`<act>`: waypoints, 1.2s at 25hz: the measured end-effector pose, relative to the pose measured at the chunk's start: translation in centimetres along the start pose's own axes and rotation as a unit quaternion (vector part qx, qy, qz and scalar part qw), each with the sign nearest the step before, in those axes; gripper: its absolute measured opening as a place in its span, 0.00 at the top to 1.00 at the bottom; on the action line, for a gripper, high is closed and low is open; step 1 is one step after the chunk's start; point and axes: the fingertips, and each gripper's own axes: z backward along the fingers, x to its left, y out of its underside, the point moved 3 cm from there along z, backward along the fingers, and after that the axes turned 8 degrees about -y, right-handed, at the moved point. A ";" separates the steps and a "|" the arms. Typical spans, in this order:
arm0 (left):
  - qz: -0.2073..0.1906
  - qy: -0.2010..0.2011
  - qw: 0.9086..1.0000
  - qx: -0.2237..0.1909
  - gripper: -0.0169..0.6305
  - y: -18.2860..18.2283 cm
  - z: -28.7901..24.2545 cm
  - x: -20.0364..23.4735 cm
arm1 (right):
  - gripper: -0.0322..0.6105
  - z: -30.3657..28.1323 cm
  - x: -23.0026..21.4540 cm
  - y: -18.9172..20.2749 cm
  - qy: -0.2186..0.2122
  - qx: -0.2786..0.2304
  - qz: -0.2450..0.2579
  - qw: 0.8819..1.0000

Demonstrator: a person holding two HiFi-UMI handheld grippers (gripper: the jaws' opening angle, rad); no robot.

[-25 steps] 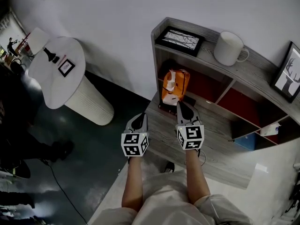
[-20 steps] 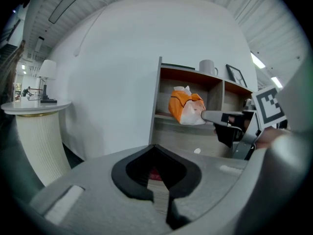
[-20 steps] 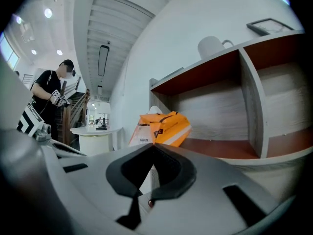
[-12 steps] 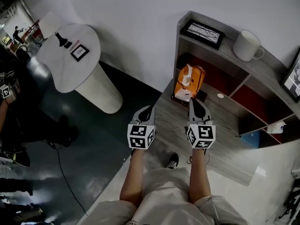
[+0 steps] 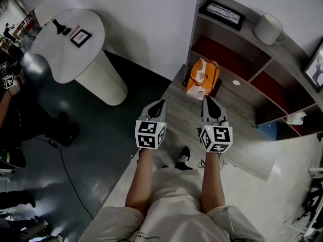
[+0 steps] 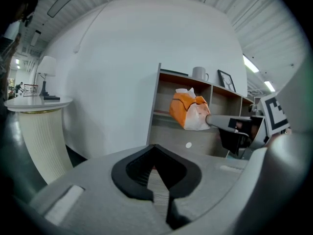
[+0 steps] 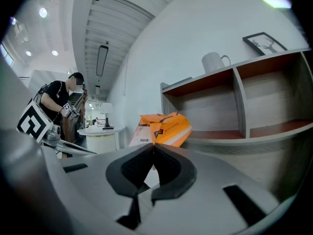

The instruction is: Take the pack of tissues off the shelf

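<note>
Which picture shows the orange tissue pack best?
The left gripper view: the whole tissue pack shows side-on. The head view shows the pack small, from above; the right gripper view hides its bottom behind the fingers.

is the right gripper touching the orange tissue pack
Touching. The left gripper view shows the right gripper's closed tips meeting the lower side of the tissue pack, with no gap between them.

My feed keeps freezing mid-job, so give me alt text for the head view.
The right gripper, jaws shut, pinches the near edge of an orange and white plastic pack of tissues, held in front of a grey wooden shelf unit. The left gripper, shut and empty, points forward alongside it.
</note>
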 end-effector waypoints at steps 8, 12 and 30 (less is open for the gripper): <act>-0.003 0.022 1.000 0.009 0.96 2.1 2.4 -0.7 | 0.92 2.9 1.7 2.0 0.016 0.011 -0.017 1.000; 0.002 0.026 1.000 0.017 0.96 3.7 4.3 -0.7 | 0.92 5.1 3.1 3.9 0.025 0.020 -0.028 0.999; -0.007 0.051 0.998 0.047 0.96 9.8 9.9 -2.4 | 0.92 11.8 7.7 13.0 0.028 0.086 -0.071 0.993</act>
